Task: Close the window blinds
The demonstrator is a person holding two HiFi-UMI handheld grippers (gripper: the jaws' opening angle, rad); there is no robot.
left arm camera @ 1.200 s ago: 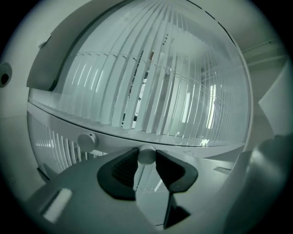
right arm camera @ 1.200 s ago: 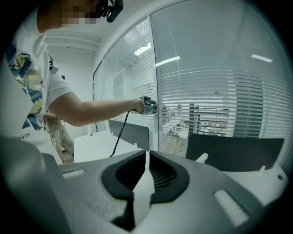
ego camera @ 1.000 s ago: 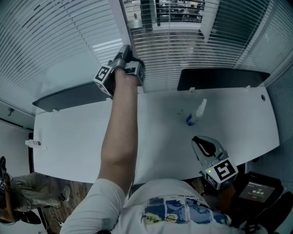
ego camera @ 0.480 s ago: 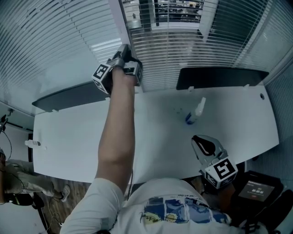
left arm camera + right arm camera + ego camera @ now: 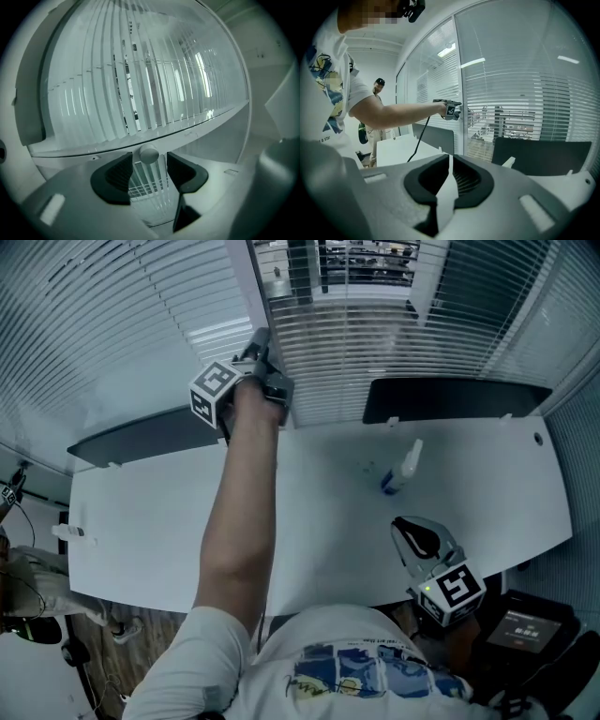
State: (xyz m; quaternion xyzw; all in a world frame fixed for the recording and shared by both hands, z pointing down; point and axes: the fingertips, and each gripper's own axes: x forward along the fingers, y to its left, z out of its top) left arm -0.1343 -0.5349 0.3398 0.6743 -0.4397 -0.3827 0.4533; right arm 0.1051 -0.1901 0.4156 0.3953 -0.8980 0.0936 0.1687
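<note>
White slatted blinds [image 5: 394, 329] hang behind the glass wall beyond the desk. My left gripper [image 5: 262, 345] is held up against the frame post beside them. In the left gripper view a small round white knob [image 5: 149, 153] sits between the left gripper's [image 5: 149, 165] black pads, with a gap on each side. Its jaws have just been opening and now stand open around the knob. The slats [image 5: 154, 93] fill that view, with a dark gap among them. My right gripper [image 5: 413, 533] rests low over the desk's near edge, shut and empty, as the right gripper view [image 5: 449, 174] also shows.
A white desk [image 5: 169, 512] spans the view, with a spray bottle [image 5: 401, 470] on it. Two dark panels [image 5: 455, 399] stand along its far edge. A small device with a screen [image 5: 525, 629] lies at the lower right. Another person [image 5: 375, 112] stands at the desk's left end.
My left gripper has rolled in place, so its marker cube now faces up and left. The person at the left edge has shifted. My right gripper has stayed put.
</note>
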